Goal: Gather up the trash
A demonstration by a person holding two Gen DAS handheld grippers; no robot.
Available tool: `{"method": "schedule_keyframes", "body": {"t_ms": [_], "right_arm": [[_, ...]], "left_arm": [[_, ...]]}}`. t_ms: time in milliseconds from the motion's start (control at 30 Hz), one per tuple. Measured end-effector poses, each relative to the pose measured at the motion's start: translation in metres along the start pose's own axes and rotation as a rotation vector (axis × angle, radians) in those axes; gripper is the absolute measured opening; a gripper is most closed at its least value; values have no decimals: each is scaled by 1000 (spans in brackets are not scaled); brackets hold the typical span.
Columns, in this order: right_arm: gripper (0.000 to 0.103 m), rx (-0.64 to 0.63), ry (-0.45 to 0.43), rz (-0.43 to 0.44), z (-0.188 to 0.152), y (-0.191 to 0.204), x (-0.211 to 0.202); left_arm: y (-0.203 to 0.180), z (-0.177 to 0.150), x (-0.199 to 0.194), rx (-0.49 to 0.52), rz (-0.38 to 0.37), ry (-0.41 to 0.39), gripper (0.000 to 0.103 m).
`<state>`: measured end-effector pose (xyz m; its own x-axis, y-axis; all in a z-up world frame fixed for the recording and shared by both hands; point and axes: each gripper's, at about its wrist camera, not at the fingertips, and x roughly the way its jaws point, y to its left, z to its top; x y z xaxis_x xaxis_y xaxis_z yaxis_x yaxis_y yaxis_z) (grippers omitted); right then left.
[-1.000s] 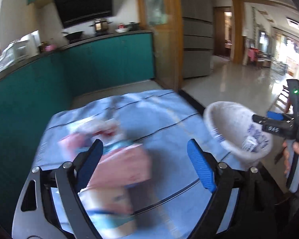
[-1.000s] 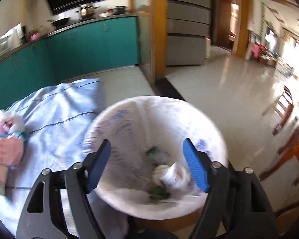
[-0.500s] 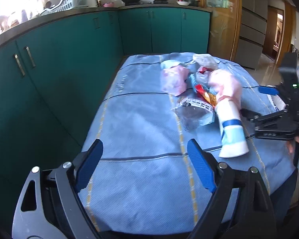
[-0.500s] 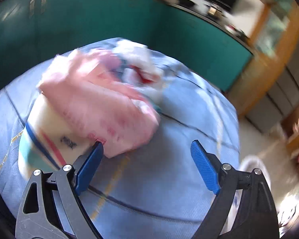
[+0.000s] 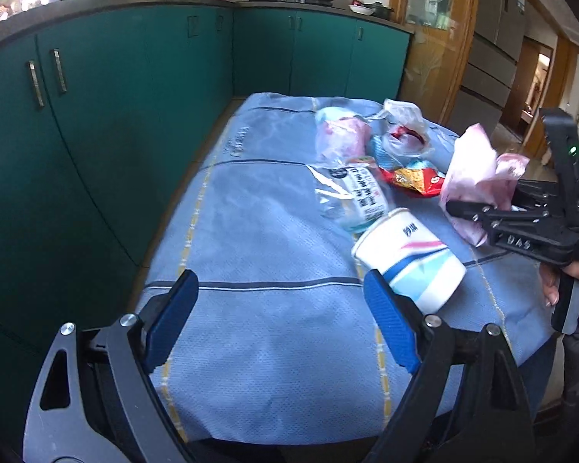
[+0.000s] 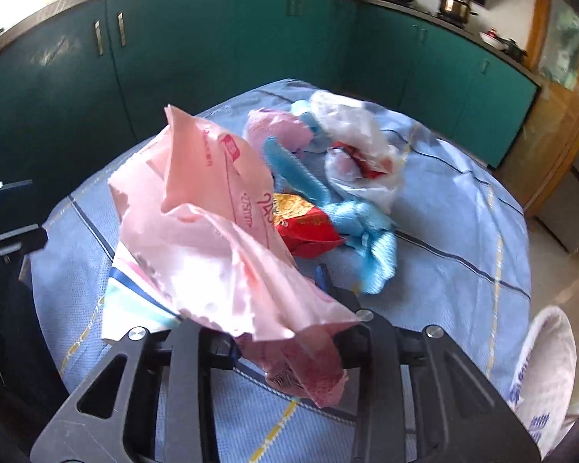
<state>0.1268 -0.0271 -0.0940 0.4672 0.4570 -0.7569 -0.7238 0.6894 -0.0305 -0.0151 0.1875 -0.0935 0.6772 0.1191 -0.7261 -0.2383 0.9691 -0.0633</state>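
Note:
My right gripper (image 6: 278,308) is shut on a crumpled pink plastic bag (image 6: 212,231), lifted just above the table; the bag hides its fingertips. The bag (image 5: 478,169) and right gripper (image 5: 455,208) also show in the left wrist view. A paper cup (image 5: 409,258) lies on its side on the blue tablecloth (image 5: 258,231). Behind it lie a clear wrapper (image 5: 351,196), a red snack packet (image 5: 409,179), a pink bag (image 5: 339,139) and a clear bag (image 5: 405,131). My left gripper (image 5: 281,324) is open and empty over the near cloth.
Teal kitchen cabinets (image 5: 96,115) run along the left and back. A white trash bin with a liner (image 6: 548,370) stands off the table's right edge. A blue plastic strip (image 6: 328,208) lies among the trash pile.
My right gripper has closed on the pink bag and lifted it off the paper cup. My left gripper has moved a little closer to the trash pile.

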Motion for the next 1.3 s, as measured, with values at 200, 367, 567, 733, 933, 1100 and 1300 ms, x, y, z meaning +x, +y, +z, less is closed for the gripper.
{"method": "schedule_keyframes", "body": {"t_ms": [200, 367, 567, 733, 933, 1100, 1300], "right_arm": [[33, 176, -39, -50, -31, -30, -50], [33, 417, -41, 85, -70, -63, -71], [53, 563, 13, 23, -100, -75, -61], [77, 567, 3, -172, -106, -85, -69], [91, 577, 14, -295, -111, -95, -69], [91, 586, 21, -316, -115, -98, -68], [91, 517, 7, -318, -107, -93, -59]], "left_arm": [[-26, 2, 15, 8, -138, 47, 93], [-65, 5, 36, 53, -164, 97, 94], [-100, 10, 52, 88, -175, 139, 94], [-108, 14, 64, 101, -125, 156, 94], [-103, 14, 70, 87, -98, 175, 94], [-101, 13, 68, 109, -104, 160, 91], [-99, 9, 61, 150, -133, 138, 84]]}}
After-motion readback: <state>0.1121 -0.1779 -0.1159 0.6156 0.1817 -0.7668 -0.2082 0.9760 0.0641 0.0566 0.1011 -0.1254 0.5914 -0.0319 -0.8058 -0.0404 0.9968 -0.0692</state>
